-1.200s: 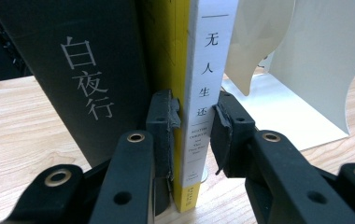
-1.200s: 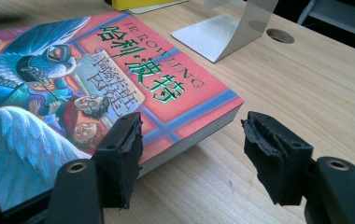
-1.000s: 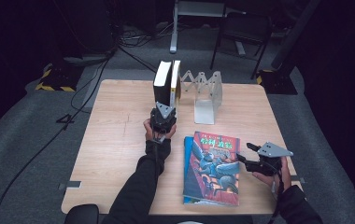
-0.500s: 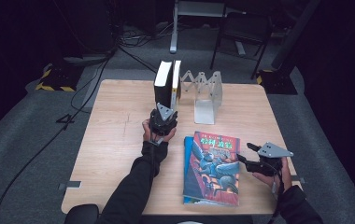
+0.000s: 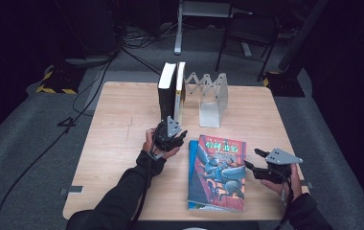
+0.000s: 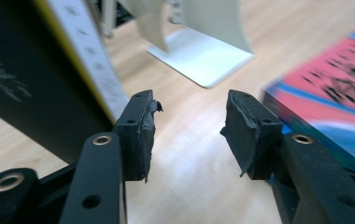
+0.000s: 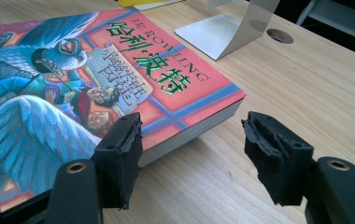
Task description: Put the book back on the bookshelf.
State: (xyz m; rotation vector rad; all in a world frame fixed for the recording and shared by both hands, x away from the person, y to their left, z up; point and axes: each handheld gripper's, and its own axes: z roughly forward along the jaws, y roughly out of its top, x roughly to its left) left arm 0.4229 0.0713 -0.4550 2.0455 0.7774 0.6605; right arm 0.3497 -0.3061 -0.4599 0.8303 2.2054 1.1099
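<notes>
High view: left gripper [image 5: 176,135] has just been opening, released and backed off the upright books [image 5: 171,91]

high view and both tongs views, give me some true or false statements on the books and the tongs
1. Two books stand upright against the folding metal bookend. True.
2. The left tongs grip a standing book. False: the jaws have just been opening and nothing is between them.
3. The colourful book lies flat on the table. True.
4. The right tongs are clamped on the colourful book. False: they are open, with one jaw by the book's corner.
5. The colourful book leans on the bookend. False: it lies apart from it.
</notes>
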